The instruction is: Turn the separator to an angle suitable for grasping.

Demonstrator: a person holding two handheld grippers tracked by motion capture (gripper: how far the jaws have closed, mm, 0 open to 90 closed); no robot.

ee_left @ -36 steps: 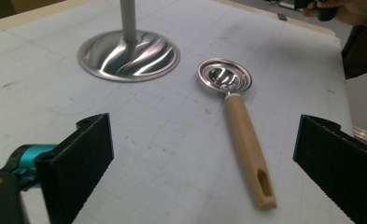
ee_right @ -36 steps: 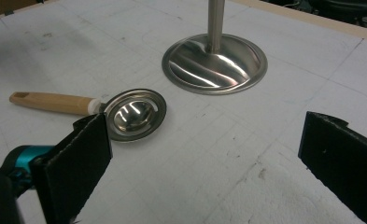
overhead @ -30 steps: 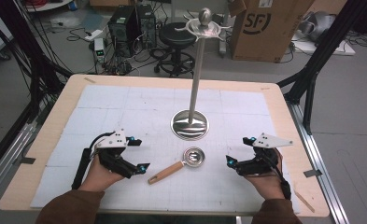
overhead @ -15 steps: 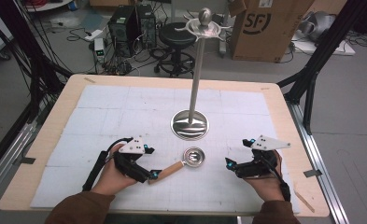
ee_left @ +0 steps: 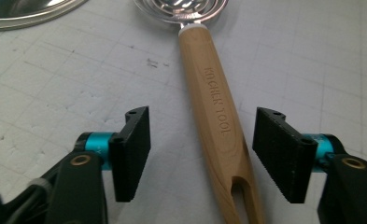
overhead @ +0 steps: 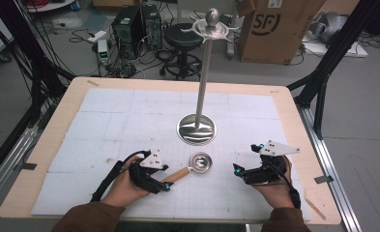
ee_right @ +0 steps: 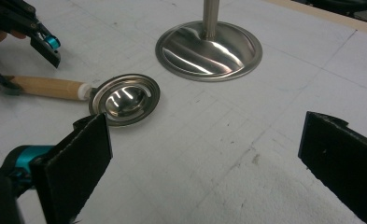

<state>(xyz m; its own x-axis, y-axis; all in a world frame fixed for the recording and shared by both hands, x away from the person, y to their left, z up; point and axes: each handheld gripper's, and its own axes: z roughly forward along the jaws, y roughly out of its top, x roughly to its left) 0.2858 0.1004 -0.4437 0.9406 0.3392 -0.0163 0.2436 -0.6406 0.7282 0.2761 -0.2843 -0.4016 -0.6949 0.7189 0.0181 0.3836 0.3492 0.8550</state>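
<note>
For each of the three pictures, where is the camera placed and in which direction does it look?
High view: above the person's side, looking forward and down on the table; both forearms and tongs enter from below.
Left gripper view: on the left tongs, looking along open jaws at the wooden handle.
Right gripper view: on the right tongs, facing the stand base.
All three share the strainer spoon.

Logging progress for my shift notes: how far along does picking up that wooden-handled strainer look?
Done: the left gripper is open and lined up, one jaw on each side of the strainer's wooden handle. In hand: nothing gripped yet; the strainer lies flat on the table mat. Left: closing on the handle and lifting, perhaps toward the hook stand. The right gripper hangs open, holding nothing.
</note>
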